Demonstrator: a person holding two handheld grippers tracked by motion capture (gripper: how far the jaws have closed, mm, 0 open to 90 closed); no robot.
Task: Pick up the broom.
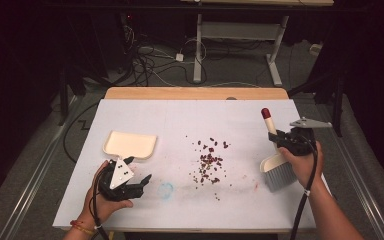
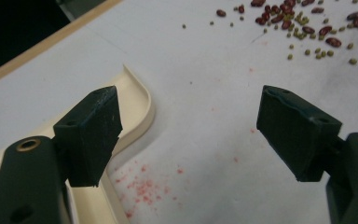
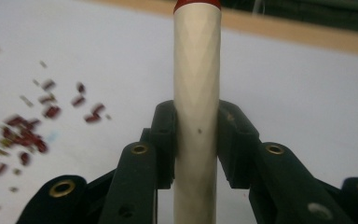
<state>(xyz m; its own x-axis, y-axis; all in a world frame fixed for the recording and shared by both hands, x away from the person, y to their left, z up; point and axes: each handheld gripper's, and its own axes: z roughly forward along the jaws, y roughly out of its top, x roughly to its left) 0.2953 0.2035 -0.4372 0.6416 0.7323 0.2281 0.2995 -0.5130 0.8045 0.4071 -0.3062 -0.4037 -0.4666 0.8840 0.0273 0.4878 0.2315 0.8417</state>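
Here the scattered beans (image 1: 209, 162), dark red ones mixed with small greenish ones, lie in a loose patch near the middle of the white table (image 1: 190, 205), and everything else is best placed from them; to their left, well apart, sits the cream dustpan (image 1: 129, 144), its open lip turned toward the beans and its handle end toward the person; the left gripper (image 1: 139, 181) hovers just beside that handle end, on the near side of the dustpan, its jaws spread wide with nothing between them; in the left gripper view the left jaw overlaps the dustpan's curved rim (image 2: 142, 100) while the right jaw hangs over bare table, and the beans (image 2: 292, 22) show beyond at the upper right; faint red speckles stain the table between the jaws; a pale blue smudge (image 1: 166, 190) marks the surface nearer the person than the beans and to their left; to the right of the beans, well apart, the right gripper (image 1: 280, 137) is clamped on the cream handle of a small brush (image 1: 276, 167), red cap pointing away from the person and grey bristles resting on the table; in the right gripper view both pads press the brush handle (image 3: 196, 93) from either side, with the beans (image 3: 25, 130) blurred off to the left.
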